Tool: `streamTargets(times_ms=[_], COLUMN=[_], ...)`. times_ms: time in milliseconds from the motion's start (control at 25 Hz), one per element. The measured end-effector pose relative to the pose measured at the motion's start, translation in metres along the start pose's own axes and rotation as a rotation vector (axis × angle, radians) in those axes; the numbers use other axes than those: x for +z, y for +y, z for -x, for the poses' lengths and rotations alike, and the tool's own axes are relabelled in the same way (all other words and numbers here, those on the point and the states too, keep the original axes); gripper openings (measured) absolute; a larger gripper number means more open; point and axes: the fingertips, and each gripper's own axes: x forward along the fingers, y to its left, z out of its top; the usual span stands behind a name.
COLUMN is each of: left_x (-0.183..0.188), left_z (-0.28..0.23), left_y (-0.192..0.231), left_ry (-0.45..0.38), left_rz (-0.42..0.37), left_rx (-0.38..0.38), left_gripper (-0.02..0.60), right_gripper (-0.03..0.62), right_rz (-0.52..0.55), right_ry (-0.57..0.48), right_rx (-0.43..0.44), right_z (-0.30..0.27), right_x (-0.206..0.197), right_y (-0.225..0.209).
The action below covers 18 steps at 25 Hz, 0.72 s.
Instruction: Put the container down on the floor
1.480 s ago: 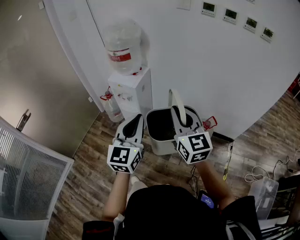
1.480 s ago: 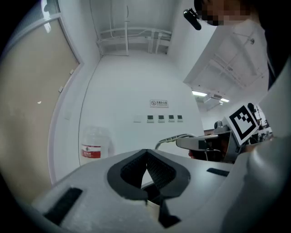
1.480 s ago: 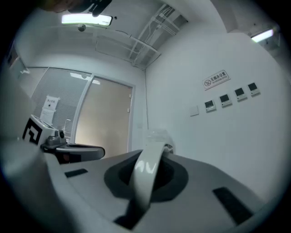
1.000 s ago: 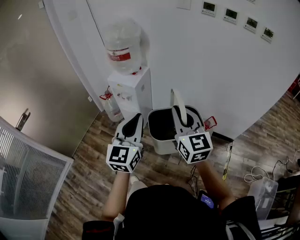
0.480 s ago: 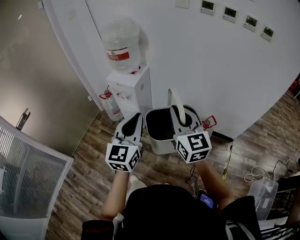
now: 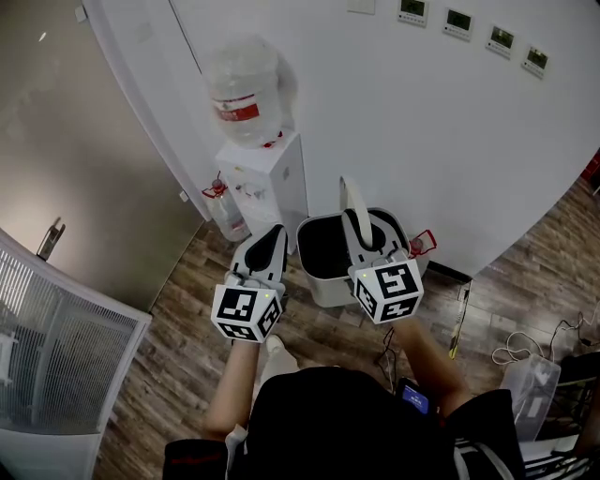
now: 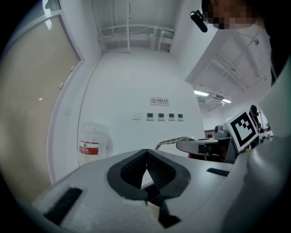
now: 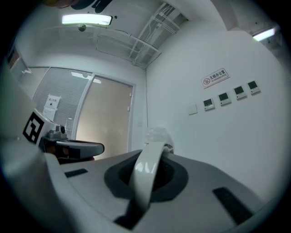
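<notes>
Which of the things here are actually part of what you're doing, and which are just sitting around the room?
Part of the job:
container; its white handle; right gripper, clamped on that handle; wood floor.

Just lying about:
left gripper, shut on nothing; water dispenser with its bottle; wall panels; floor cables.

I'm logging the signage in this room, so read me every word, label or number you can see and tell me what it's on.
Nothing reads clearly enough to quote.
Wall sign: a round symbol and a row of characters, too small to read.
Red label on the water bottle: blurred.
Four wall panels: displays too small to read.
Paper notice at the left of the right gripper view: unreadable.
</notes>
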Motion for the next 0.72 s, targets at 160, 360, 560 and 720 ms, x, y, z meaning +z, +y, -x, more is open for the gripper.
streamTargets(times_ms=[160, 360, 560, 720], left_x=[-0.002, -0.006, -0.012, -0.014], left_z=[-0.004, -0.013, -0.031, -0.047], left_y=[0.006, 0.018, 0.040, 0.065], left_ry=[0.004, 0.008, 0.012, 0.015], left_rz=[0.007, 0.016, 0.029, 0.038], left_rx=[0.001, -0.007, -0.014, -0.021], left_gripper=[0.017, 0.017, 0.017, 0.017], right_gripper=[0.028, 0.028, 0.028, 0.028], right_rz=[-0.002, -0.006, 0.004, 0.007], right_ry=[0.001, 0.005, 0.015, 0.020], right_rx=[-0.004, -0.011, -0.012, -0.017], right_z=[-0.005, -0.020, -0.046, -0.075], right_x=[-0.002, -0.004, -0.009, -0.011], right_y=[-0.003, -0.006, -0.008, -0.007])
